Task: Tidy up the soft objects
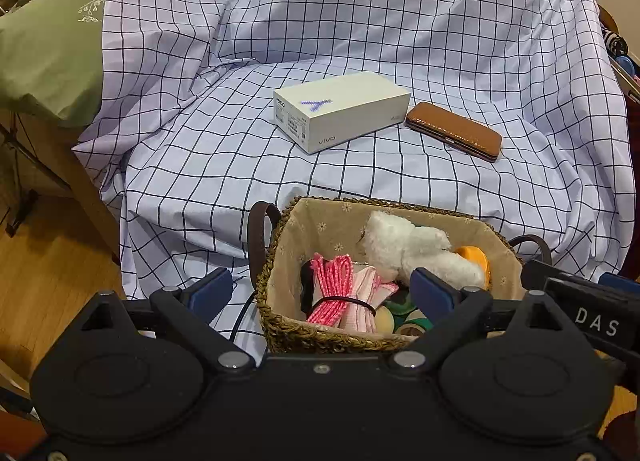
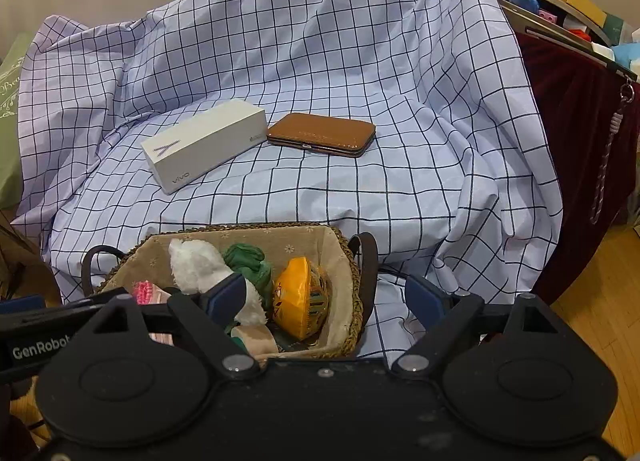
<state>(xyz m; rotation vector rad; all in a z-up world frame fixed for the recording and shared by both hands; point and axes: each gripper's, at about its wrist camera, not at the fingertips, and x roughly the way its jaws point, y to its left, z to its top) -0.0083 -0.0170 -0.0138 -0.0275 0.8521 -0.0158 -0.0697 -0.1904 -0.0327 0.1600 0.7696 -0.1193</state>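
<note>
While the checked cloth [image 1: 360, 41] carries only the white box [image 1: 340, 109] and brown case [image 1: 454, 131], far side, the near basket [image 1: 280, 325] holds the soft items: white plush [image 1: 408, 245], pink bundle [image 1: 334, 285]. Left tongs [image 1: 320, 293] and right tongs [image 2: 324, 297] both released, empty. Sorting looks done; next move: back away.

Cloth [image 1: 224, 181] lies bare before the basket [image 1: 280, 325] — box [image 1: 340, 109], case [image 1: 454, 131] beyond.

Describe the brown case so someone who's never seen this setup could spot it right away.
Start at the checked sheet draped over the furniture. On its flat middle, beyond the wicker basket, lies a white box; the brown case lies flat at that box's far right end. It alone is tan, leather-like, slim and round-cornered.
</note>
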